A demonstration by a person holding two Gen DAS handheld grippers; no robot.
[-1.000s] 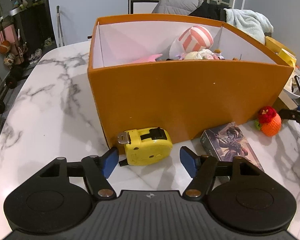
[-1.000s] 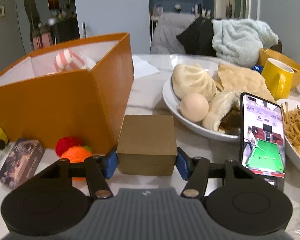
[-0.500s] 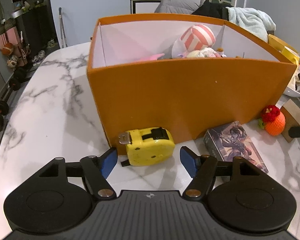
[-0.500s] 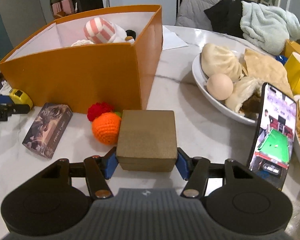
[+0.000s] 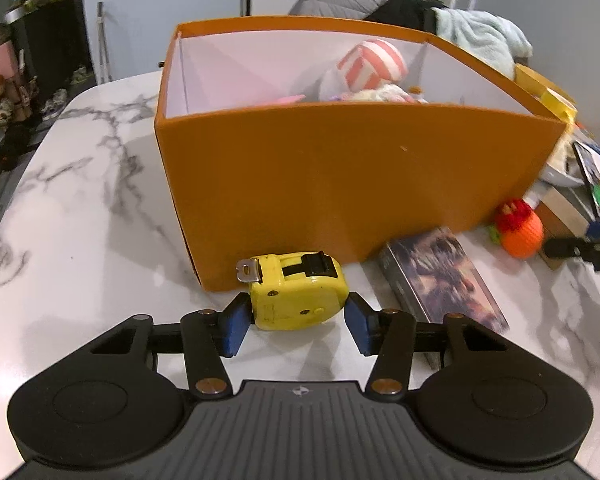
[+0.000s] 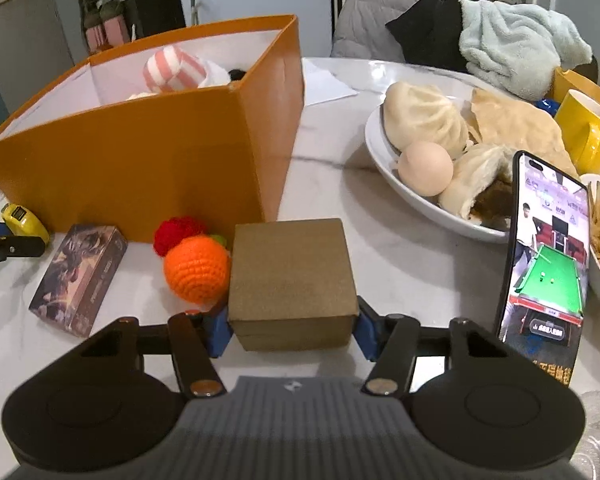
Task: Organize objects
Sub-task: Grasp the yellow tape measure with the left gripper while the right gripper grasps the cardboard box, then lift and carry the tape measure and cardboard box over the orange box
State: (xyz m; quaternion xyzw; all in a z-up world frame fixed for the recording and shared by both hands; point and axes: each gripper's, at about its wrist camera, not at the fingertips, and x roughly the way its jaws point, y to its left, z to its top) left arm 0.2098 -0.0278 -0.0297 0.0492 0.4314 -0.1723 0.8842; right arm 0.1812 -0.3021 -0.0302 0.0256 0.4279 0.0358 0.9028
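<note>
Yellow tape measure (image 5: 298,294) is sitting between the left gripper (image 5: 296,322) pads, which are closing on it, just before the orange box (image 5: 340,168). The right gripper (image 6: 292,326) is squeezing the brown box (image 6: 292,282) (both near the big box).

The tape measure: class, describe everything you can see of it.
The tape measure has a bright yellow, plastic-looking case with a black lock button on top, small screws in its side and a metal hook at its left end. It stands on edge on the marble table, just in front of the orange box. The left gripper is closing around it; its blue pads flank the case.
</note>
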